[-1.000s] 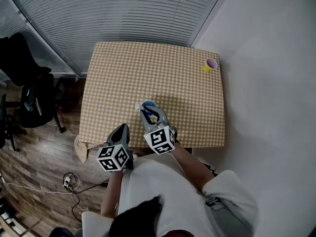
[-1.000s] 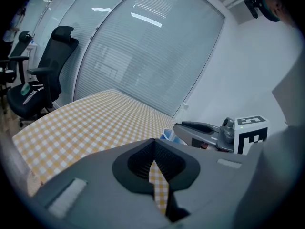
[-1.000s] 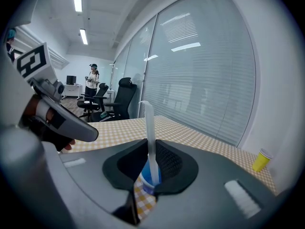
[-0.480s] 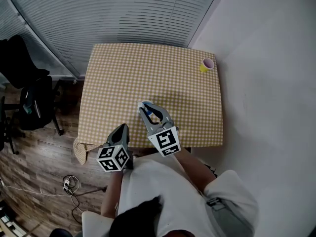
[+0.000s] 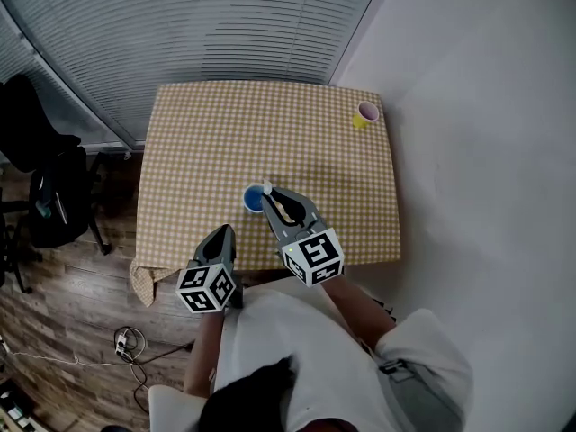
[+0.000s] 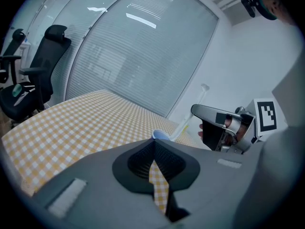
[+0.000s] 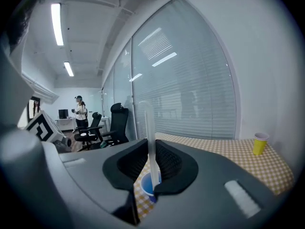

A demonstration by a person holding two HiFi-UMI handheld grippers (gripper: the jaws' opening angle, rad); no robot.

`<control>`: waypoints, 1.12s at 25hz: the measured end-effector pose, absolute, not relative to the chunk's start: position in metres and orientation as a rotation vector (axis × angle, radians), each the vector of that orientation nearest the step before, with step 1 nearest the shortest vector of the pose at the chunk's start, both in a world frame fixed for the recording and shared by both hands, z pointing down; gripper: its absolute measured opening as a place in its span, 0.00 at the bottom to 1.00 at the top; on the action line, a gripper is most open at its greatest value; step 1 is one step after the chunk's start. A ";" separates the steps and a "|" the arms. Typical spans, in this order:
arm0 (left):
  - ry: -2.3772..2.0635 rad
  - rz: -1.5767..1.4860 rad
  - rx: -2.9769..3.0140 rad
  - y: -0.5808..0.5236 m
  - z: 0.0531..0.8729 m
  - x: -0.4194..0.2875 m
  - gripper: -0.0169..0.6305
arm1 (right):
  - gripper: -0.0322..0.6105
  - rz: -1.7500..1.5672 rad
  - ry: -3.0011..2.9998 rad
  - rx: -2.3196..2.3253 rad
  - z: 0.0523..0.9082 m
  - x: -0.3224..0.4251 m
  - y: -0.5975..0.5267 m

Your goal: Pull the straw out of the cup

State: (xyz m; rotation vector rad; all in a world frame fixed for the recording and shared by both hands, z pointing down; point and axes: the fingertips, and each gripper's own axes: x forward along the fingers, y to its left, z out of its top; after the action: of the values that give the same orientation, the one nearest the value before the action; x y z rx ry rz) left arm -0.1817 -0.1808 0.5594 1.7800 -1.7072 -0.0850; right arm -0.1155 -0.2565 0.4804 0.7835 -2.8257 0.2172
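Pinching translucent straw (image 7: pixel 149 142) tight in right gripper (image 5: pixel 270 193) just above blue cup (image 5: pixel 253 200) at frame centre, tip seemingly not yet clear of rim; holding left gripper (image 5: pixel 223 235) closed, empty, lower left

**Gingham, grey and a spot of blue**

The tablecloth (image 5: pixel 207 133) is a small check of sandy yellow and white. The blue cup (image 5: pixel 253 199) is one plain bright blue. The straw (image 7: pixel 150 142) is a cloudy, see-through white. The yellow cup (image 5: pixel 364 115) shows pale pink inside.

The left gripper (image 5: pixel 222 235) and right gripper (image 5: pixel 277 198) are both mid-grey with black ribbed pads (image 7: pixel 131 162) — their cubes (image 5: pixel 206 287) are white, printed with black square markers.

The floor (image 5: pixel 54 286) is brown wood planking and the chairs (image 5: pixel 49 205) are black. The blinds (image 5: pixel 198 25) are pale grey in fine stripes — the wall (image 5: pixel 486 151) and the person's shirt (image 5: pixel 297 340) are white.
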 end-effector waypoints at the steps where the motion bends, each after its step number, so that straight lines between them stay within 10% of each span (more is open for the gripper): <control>1: -1.704 -0.083 1.785 -0.181 0.559 -0.180 0.05 | 0.14 0.252 -2.828 0.799 0.480 -0.111 -0.258; 28: -1.576 -0.073 1.861 -0.190 0.562 -0.139 0.05 | 0.14 0.615 -2.649 1.098 0.495 0.003 -0.274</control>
State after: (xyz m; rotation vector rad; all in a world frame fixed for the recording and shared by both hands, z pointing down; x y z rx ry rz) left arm -0.1395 -0.1902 0.5616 1.8610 -1.5762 -0.0731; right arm 0.0033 -0.2737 0.4947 1.0983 -2.6486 0.6152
